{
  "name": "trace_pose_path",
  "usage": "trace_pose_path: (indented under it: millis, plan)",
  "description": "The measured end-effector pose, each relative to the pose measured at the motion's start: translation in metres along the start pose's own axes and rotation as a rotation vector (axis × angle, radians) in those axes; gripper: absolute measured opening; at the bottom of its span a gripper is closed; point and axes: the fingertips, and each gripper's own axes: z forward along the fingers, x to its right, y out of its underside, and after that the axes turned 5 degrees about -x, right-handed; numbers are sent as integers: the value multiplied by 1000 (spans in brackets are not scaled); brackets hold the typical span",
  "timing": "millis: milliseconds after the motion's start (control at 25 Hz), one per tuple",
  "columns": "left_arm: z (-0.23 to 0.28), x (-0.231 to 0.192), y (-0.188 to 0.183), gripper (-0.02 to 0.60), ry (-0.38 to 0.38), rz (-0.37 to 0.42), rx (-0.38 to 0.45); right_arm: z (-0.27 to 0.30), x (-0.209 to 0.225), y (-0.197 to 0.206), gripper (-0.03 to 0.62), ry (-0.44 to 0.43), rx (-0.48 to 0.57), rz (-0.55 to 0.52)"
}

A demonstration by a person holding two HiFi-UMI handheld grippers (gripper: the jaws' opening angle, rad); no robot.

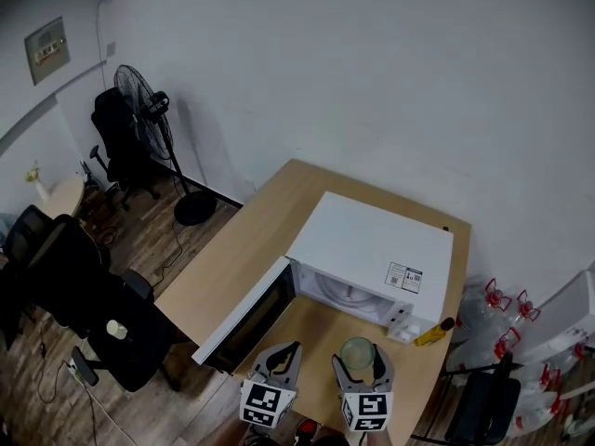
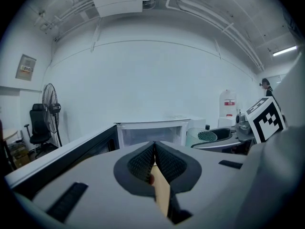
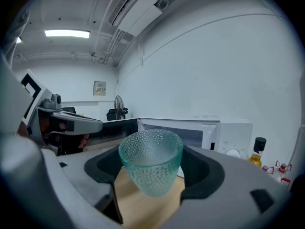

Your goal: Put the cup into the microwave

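Note:
A green-tinted dimpled glass cup (image 3: 151, 161) hangs above the wooden table, and my right gripper (image 3: 152, 168) is shut on it. In the head view the cup (image 1: 357, 352) sits between the right gripper's (image 1: 363, 372) jaws, in front of the white microwave (image 1: 372, 249). The microwave's door (image 1: 246, 311) stands swung open to the left, and its cavity (image 1: 349, 291) shows. In the right gripper view the microwave (image 3: 190, 130) is straight ahead. My left gripper (image 1: 282, 364) is shut with nothing in it, its pads (image 2: 153, 162) pressed together, near the open door.
A small yellow bottle with a black cap (image 1: 433, 333) lies by the microwave's right front corner, near the table's (image 1: 242, 249) right edge. A standing fan (image 1: 149, 119) and black office chairs (image 1: 56, 268) are on the floor to the left. Water jugs (image 1: 507, 333) stand at the right.

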Motion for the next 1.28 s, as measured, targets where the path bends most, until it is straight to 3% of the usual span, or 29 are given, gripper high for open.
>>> trace_pose_path:
  millis: [1280]
  plan:
    - [115, -53, 19, 23, -59, -75, -93, 157, 50, 8, 385, -46, -74, 28]
